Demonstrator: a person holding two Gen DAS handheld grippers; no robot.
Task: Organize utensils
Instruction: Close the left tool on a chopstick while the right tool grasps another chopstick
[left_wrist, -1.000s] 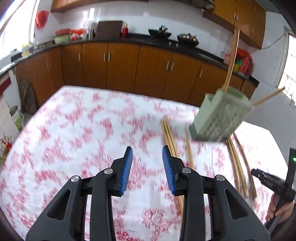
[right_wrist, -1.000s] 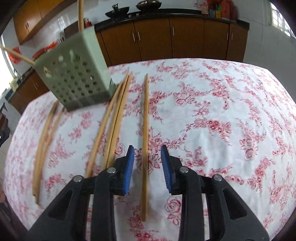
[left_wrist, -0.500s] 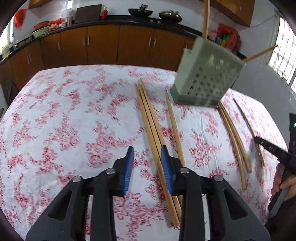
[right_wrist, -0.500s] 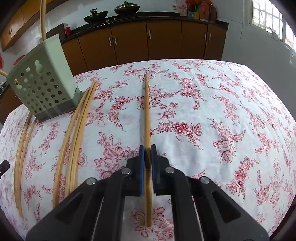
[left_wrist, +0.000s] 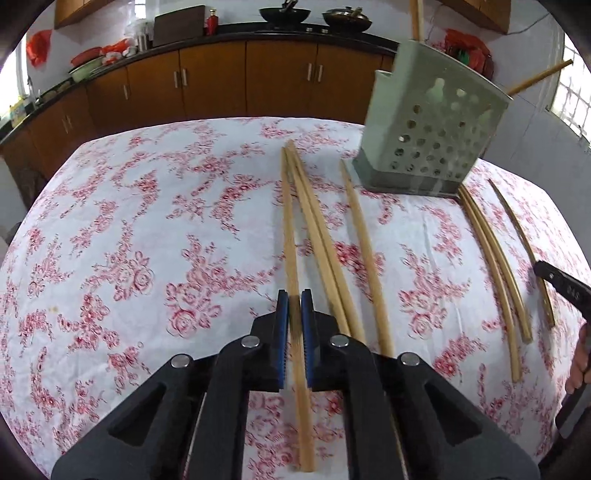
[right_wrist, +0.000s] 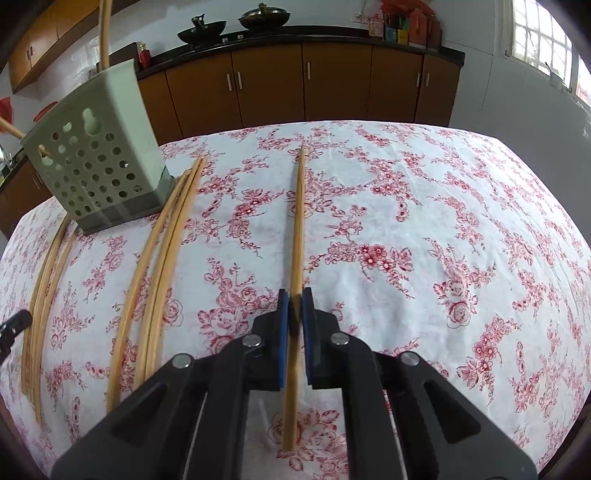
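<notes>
While both tongs are clamped on chopsticks, loose ones crowd them: left tongs (left_wrist: 294, 308) pinch the leftmost chopstick (left_wrist: 289, 236), w/ two more (left_wrist: 321, 240) touching just right of it. Right tongs (right_wrist: 294, 308) grip a lone chopstick (right_wrist: 298, 221), clear on both sides (three others (right_wrist: 159, 266) lie left). Green holder (right_wrist: 98, 158) stands ahead-left on the desk (right_wrist: 443, 240), sticks (right_wrist: 105, 33) poking out.

You have seven chopsticks (left_wrist: 364, 251) lying on the tablecloth (left_wrist: 147, 221), two more standing in the one green holder (left_wrist: 424, 147), and two woks (left_wrist: 284, 13) behind
</notes>
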